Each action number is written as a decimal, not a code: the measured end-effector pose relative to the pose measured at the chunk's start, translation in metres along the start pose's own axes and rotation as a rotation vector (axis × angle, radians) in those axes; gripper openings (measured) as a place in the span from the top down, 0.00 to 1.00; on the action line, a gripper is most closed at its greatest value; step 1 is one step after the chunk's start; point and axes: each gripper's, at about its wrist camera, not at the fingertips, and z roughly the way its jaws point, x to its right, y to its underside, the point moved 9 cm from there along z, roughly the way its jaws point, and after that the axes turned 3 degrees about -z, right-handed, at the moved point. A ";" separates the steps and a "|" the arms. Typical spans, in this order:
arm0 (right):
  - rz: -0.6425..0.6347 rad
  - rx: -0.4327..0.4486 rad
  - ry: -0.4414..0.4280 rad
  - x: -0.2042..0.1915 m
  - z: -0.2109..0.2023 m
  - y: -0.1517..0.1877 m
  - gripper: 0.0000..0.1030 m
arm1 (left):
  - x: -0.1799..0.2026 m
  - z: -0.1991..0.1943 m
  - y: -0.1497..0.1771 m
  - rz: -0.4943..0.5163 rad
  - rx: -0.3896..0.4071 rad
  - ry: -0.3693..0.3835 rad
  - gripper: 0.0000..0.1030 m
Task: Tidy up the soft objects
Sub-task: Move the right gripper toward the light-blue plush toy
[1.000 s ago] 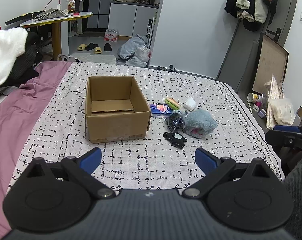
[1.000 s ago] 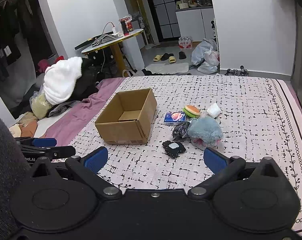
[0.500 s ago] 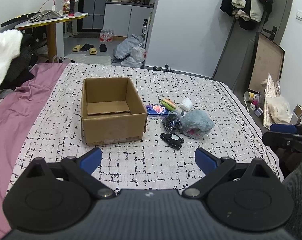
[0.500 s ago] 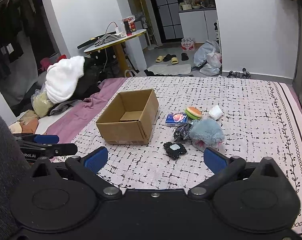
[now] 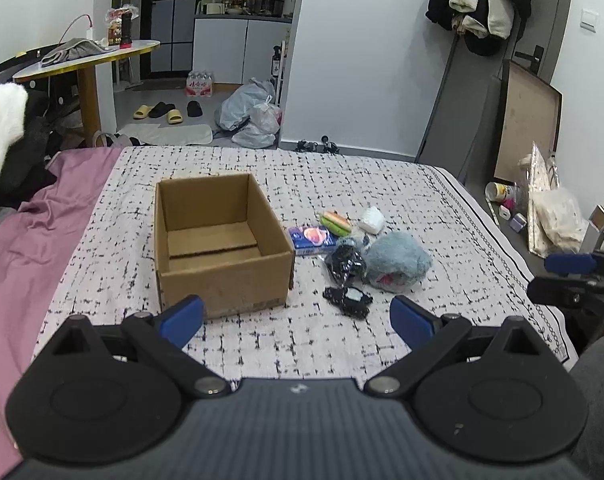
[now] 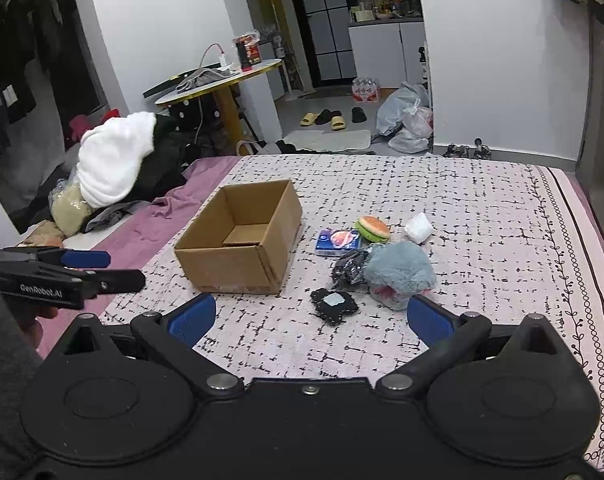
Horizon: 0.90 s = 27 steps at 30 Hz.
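An open, empty cardboard box (image 5: 222, 240) (image 6: 242, 240) stands on the patterned bedspread. To its right lie a grey-blue plush (image 5: 395, 260) (image 6: 399, 274), a black flat item with a pale patch (image 5: 347, 300) (image 6: 333, 304), a black crinkled bag (image 5: 343, 266) (image 6: 349, 266), a blue packet (image 5: 311, 238) (image 6: 337, 242), a burger toy (image 5: 333, 222) (image 6: 371, 228) and a white soft block (image 5: 373, 219) (image 6: 417, 228). My left gripper (image 5: 296, 318) and right gripper (image 6: 309, 318) are both open and empty, held short of the objects.
A purple sheet (image 5: 18, 248) covers the bed's left part. A heap of white and dark clothes (image 6: 118, 164) lies at the left. The bed's right edge (image 5: 513, 264) drops to a floor with bags and boards. A round table (image 6: 222, 80) stands behind.
Both grippers have moved slightly forward toward the bed; the box and objects look a little nearer. Jaws stay open. Nothing on the bed has moved.
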 end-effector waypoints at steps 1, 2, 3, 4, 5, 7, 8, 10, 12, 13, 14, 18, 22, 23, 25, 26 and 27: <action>0.005 0.000 0.003 0.002 0.001 0.000 0.00 | 0.000 0.001 -0.002 -0.003 0.004 0.002 0.04; 0.008 0.000 0.005 0.004 0.002 0.001 0.00 | -0.001 0.004 -0.003 -0.008 0.005 0.006 0.04; 0.012 -0.001 0.009 0.006 0.004 0.001 0.00 | -0.001 0.006 -0.005 -0.013 0.007 0.010 0.04; 0.017 -0.001 0.011 0.008 0.006 0.001 0.00 | -0.001 0.007 -0.006 -0.015 0.010 0.011 0.04; 0.023 -0.002 0.012 0.009 0.007 0.002 0.00 | -0.001 0.009 -0.007 -0.014 0.016 0.012 0.04; 0.037 -0.007 0.010 0.012 0.012 0.003 0.00 | -0.002 0.013 -0.010 -0.008 0.023 0.015 0.04; 0.044 -0.009 0.010 0.014 0.014 0.003 0.00 | -0.002 0.016 -0.010 -0.007 0.021 0.016 0.04; 0.054 -0.010 0.015 0.015 0.019 0.004 0.00 | -0.004 0.022 -0.011 -0.010 0.015 0.022 0.04; 0.061 -0.015 0.019 0.017 0.024 0.005 0.00 | -0.006 0.029 -0.011 -0.014 0.011 0.024 0.04; 0.065 -0.017 0.021 0.019 0.026 0.006 0.00 | -0.007 0.032 -0.012 -0.015 0.010 0.025 0.05; 0.067 -0.019 0.022 0.020 0.028 0.006 0.00 | -0.007 0.035 -0.013 -0.017 0.010 0.027 0.06; 0.085 -0.029 0.042 0.028 0.038 0.009 0.03 | -0.006 0.049 -0.016 -0.028 0.015 0.037 0.06; 0.116 -0.050 0.058 0.039 0.049 0.012 0.11 | -0.004 0.061 -0.018 -0.029 0.014 0.048 0.06; 0.121 -0.055 0.062 0.041 0.051 0.013 0.11 | -0.004 0.065 -0.018 -0.031 0.013 0.052 0.06; 0.129 -0.063 0.069 0.044 0.056 0.014 0.12 | -0.001 0.072 -0.017 -0.034 0.008 0.061 0.06; 0.131 -0.065 0.073 0.046 0.058 0.015 0.14 | 0.000 0.075 -0.016 -0.033 0.005 0.063 0.07; 0.135 -0.071 0.077 0.047 0.060 0.015 0.15 | 0.002 0.079 -0.015 -0.030 -0.001 0.067 0.08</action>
